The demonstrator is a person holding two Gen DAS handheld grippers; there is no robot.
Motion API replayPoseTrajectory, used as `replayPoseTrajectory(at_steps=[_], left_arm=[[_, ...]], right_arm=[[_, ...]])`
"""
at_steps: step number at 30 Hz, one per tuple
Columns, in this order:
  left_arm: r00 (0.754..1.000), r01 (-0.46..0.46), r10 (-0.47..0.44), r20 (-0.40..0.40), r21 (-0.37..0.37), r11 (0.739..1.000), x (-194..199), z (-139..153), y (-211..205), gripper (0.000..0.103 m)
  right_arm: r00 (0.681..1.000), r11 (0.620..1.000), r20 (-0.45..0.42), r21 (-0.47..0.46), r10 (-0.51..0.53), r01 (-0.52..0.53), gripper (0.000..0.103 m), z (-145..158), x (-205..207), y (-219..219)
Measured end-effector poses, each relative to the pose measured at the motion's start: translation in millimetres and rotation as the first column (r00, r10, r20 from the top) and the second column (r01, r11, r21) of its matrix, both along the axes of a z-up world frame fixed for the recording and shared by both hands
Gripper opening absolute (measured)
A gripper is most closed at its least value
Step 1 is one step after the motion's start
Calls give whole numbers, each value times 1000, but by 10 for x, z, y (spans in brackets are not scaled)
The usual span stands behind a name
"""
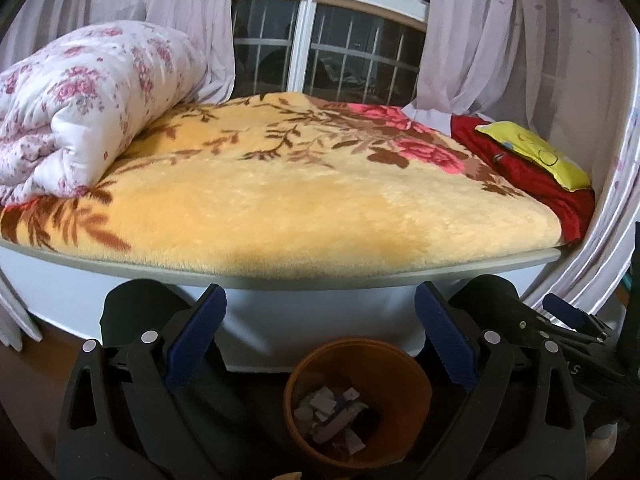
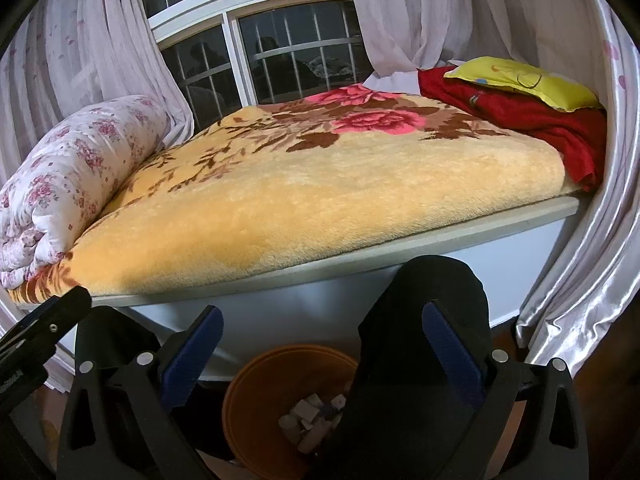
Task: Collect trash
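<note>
Both grippers, L point(image 1: 320, 332) & R point(image 2: 322, 344), fingers wide, empty; trash bin point(image 1: 356, 356) at 6 o'clock, below bed point(image 1: 280, 200); L nearer.

An orange round bin point(image 1: 356, 396) is standing upright on the floor, sitting at 6 o'clock in the left wrist view, just in front of the white platform. Pale crumpled scraps of trash point(image 1: 332, 416) are lying piled at its bottom. In the right wrist view the bin is showing at 6 o'clock, partly hidden.
</note>
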State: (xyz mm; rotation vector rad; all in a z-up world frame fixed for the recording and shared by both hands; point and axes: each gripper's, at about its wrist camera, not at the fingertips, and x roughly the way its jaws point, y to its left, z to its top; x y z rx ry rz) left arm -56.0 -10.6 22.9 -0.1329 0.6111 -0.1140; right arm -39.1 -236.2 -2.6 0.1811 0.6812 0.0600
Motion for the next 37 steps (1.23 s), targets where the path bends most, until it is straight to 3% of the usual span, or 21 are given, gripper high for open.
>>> replayPoseTrajectory(at_steps=[12, 18, 21, 27, 31, 37], left_arm=[[1000, 10, -10, 6, -6, 1000, -14, 8, 13, 93], [1000, 3, -3, 4, 36, 999, -34, -13, -31, 93], [999, -42, 43, -1, 86, 995, -36, -25, -67, 93], [997, -52, 57, -49, 94, 994, 26, -107, -25, 93], [992, -120, 125, -34, 119, 986, -7, -108, 13, 93], [987, -150, 153, -54, 65, 987, 19, -143, 156, 93]], right_arm=[[1000, 1000, 4, -7, -15, 15, 98, 9, -19, -10], [1000, 1000, -5, -2, -18, 18, 98, 1, -21, -9], [1000, 1000, -6, -2, -19, 19, 98, 1, -20, -6], [1000, 1000, -15, 3, -25, 25, 98, -16, -19, -10], [999, 999, -21, 9, -31, 31, 98, -30, -16, -17], [999, 1000, -21, 7, -30, 31, 98, -32, -14, -21]])
